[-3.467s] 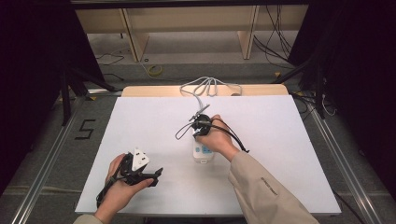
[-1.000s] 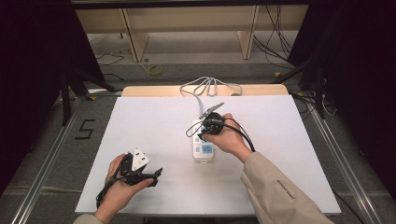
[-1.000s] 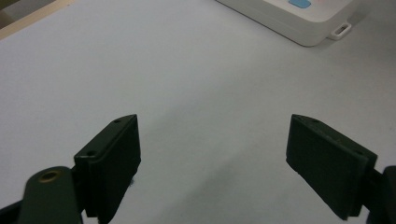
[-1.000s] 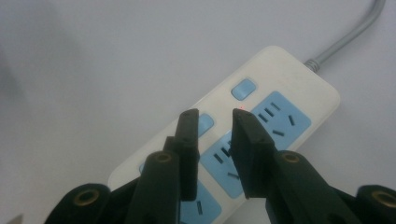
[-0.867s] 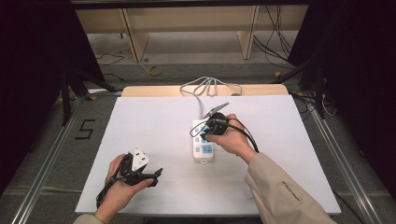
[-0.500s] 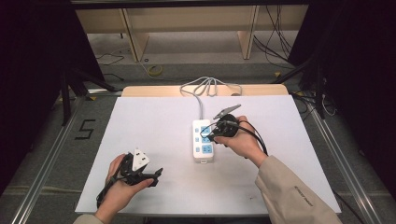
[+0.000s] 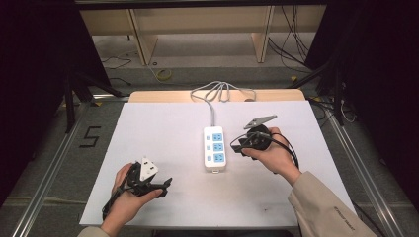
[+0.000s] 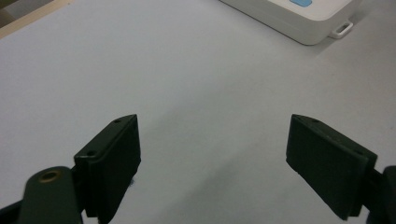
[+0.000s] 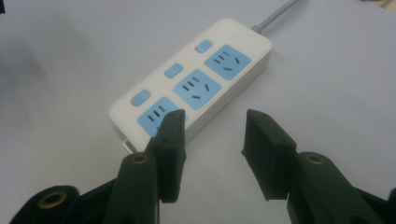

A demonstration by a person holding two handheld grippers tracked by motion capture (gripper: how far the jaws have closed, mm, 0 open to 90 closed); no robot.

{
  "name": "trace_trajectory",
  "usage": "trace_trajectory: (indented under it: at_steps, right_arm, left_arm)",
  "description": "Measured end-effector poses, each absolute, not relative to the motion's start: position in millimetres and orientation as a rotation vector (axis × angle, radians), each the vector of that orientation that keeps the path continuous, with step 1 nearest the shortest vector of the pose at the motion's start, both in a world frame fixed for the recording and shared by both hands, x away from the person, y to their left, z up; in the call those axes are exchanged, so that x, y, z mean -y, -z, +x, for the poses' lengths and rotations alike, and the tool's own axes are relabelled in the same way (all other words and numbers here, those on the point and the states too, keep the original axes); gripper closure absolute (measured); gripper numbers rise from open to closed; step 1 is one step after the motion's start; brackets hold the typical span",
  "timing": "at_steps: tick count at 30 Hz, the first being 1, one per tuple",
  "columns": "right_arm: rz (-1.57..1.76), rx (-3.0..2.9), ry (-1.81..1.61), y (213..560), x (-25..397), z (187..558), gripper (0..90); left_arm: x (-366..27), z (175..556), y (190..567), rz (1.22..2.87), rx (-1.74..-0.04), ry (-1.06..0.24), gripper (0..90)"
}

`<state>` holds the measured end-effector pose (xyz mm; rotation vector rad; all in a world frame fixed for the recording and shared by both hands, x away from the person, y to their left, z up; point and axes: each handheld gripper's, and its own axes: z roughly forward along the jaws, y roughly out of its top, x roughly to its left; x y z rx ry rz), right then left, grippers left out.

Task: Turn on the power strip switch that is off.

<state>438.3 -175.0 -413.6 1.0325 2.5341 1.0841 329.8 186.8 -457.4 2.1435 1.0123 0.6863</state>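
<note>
Power strip [image 7: 215,147] flat mid-counter [image 7: 148,123], cord toward far edge. Right gripper [image 7: 238,144] just beside it, released, empty. Left gripper [image 7: 165,186] released near front edge. Probably between steps; next likely regrasping.

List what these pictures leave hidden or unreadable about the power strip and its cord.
- The power strip is cut off by the top edge of the left gripper view; one corner is in frame.
- The cord coils at the table's far edge in the high view; its plug end is too small to tell.
- The left finger of the right gripper covers part of the nearest socket.
- The switches are unreadable: on or off cannot be told.
</note>
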Motion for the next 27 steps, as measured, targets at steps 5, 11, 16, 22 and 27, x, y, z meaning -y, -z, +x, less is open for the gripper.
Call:
trace_trajectory:
  at_steps: [5,11,16,22,27]
  right_arm:
    - [1.048,-2.509,-1.105,414,194,428,57.2]
    - [1.069,-2.452,-1.161,415,220,410,54.2]
    - [1.080,-2.418,-1.210,418,238,393,53.2]
    - [1.083,-2.381,-1.234,426,255,377,48.8]
    - [1.090,-2.367,-1.219,434,265,364,45.9]
  left_arm:
    - [-187,330,458,2.136,-1.015,-0.687,17.5]
    - [-187,330,458,2.140,-1.015,-0.688,17.5]
    - [-187,330,458,2.146,-1.018,-0.688,17.5]
    - [-187,330,458,2.141,-1.023,-0.688,17.5]
    - [-188,330,458,2.141,-1.024,-0.690,17.5]
